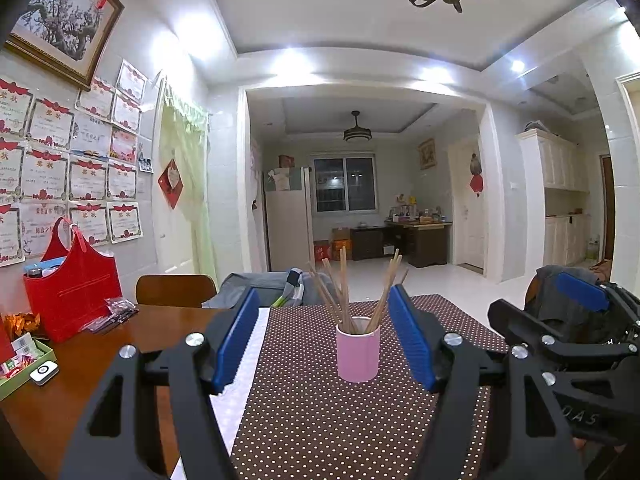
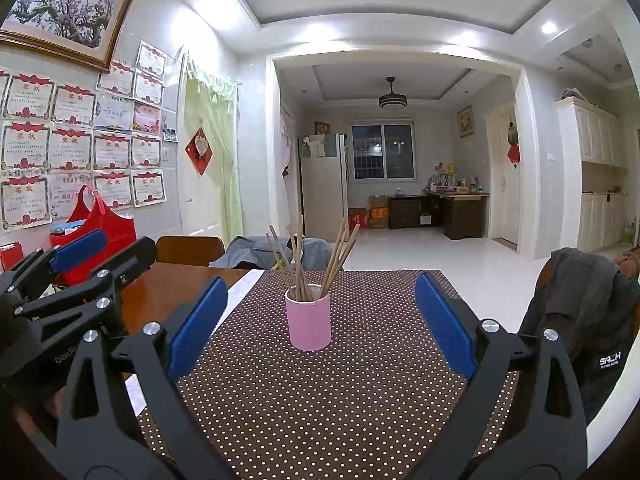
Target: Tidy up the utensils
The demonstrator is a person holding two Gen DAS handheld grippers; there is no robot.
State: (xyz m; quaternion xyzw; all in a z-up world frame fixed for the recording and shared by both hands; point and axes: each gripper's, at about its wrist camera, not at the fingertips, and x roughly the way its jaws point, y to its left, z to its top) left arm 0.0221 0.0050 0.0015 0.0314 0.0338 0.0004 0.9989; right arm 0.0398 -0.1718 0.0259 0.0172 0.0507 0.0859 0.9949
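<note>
A pink cup [image 1: 358, 354] stands upright on the brown dotted cloth [image 1: 320, 420], with several wooden chopsticks [image 1: 344, 292] standing in it. My left gripper [image 1: 324, 304] is open and empty, its blue pads either side of the cup, short of it. In the right wrist view the same cup [image 2: 309, 322] with chopsticks [image 2: 304, 260] sits ahead of my right gripper [image 2: 320, 292], which is open and empty. The right gripper also shows at the right of the left wrist view [image 1: 560, 312], and the left gripper at the left of the right wrist view [image 2: 92, 256].
A red bag [image 1: 72, 296], small packets [image 1: 112, 314] and a green box [image 1: 20, 364] sit on the wooden table [image 1: 80, 380] at left. A chair [image 1: 174, 290] stands behind the table. A chair with a grey jacket [image 2: 580, 308] stands at right.
</note>
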